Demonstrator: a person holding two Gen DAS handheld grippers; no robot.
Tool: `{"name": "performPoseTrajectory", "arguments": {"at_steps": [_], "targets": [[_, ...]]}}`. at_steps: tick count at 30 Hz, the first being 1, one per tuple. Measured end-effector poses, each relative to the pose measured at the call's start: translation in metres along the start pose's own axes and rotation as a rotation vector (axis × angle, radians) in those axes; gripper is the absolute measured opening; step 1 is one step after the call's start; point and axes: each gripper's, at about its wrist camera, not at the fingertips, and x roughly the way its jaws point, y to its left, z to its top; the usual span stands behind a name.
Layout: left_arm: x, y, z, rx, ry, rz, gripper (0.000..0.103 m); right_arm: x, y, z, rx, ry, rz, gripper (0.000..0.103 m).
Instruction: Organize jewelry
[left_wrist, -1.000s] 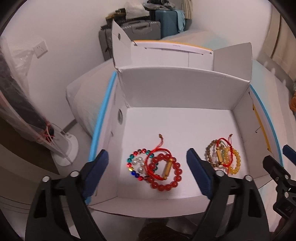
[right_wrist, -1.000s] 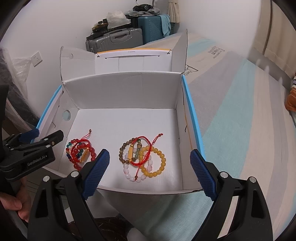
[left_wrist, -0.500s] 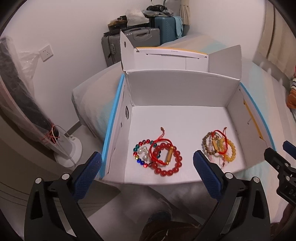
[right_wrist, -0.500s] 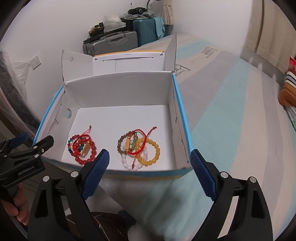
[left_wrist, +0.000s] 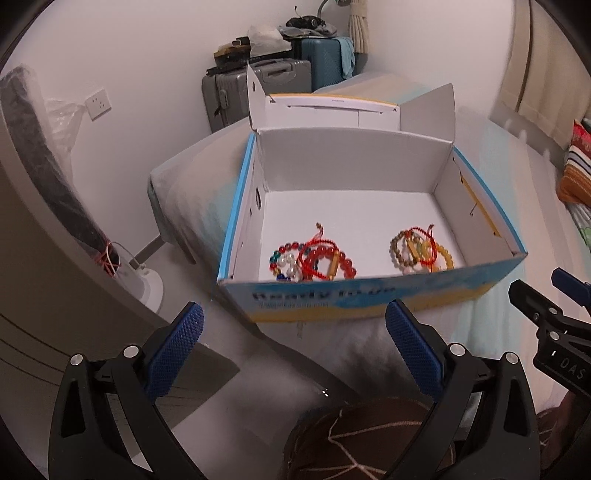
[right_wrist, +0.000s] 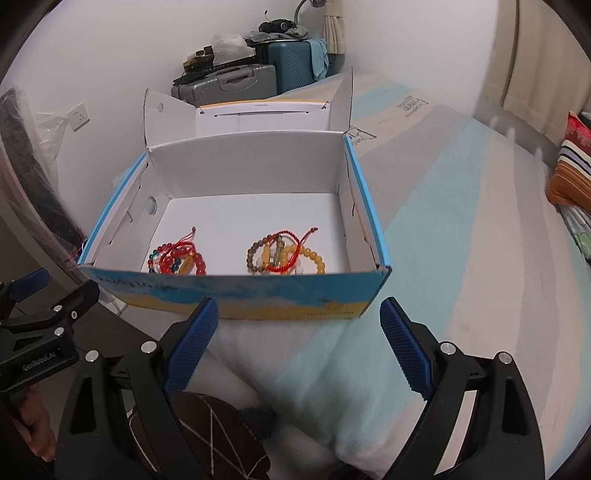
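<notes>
The jaws of the left gripper (left_wrist: 294, 349) are spread wide, and nothing is held between them. The jaws of the right gripper (right_wrist: 310, 345) are likewise parted and empty. Both pairs are kept short of the cardboard box (right_wrist: 236, 295), whose printed front wall is seen just beyond the blue pads (right_wrist: 190, 345).

The box is set on the bed (right_wrist: 461, 221), its lid (left_wrist: 325, 110) folded back at the far side. Inside it, past the front wall, two heaps of jewelry are laid on the white floor, well apart from each other. Ahead of the left gripper's jaws, a red bead bracelet cluster (left_wrist: 314, 260) is found, tangled with red cord and multicoloured beads. Beyond and to the right of those jaws, a brown and amber bracelet cluster (left_wrist: 421, 251) is seen; in the right wrist view it lies straight ahead between the jaws (right_wrist: 286, 254). Part of each heap is hidden by the front wall.

Suitcases (right_wrist: 229, 83) are stacked against the far wall, well beyond the box.
</notes>
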Motion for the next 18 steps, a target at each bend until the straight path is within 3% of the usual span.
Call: {"name": "performPoseTrajectory", "arguments": {"at_steps": [18], "targets": [[-0.0039, -0.002, -0.0087, 0.008, -0.024, 0.0, 0.097, -0.0017, 0.0025, -0.0061, 0.007, -0.013, -0.001, 0.085]]}}
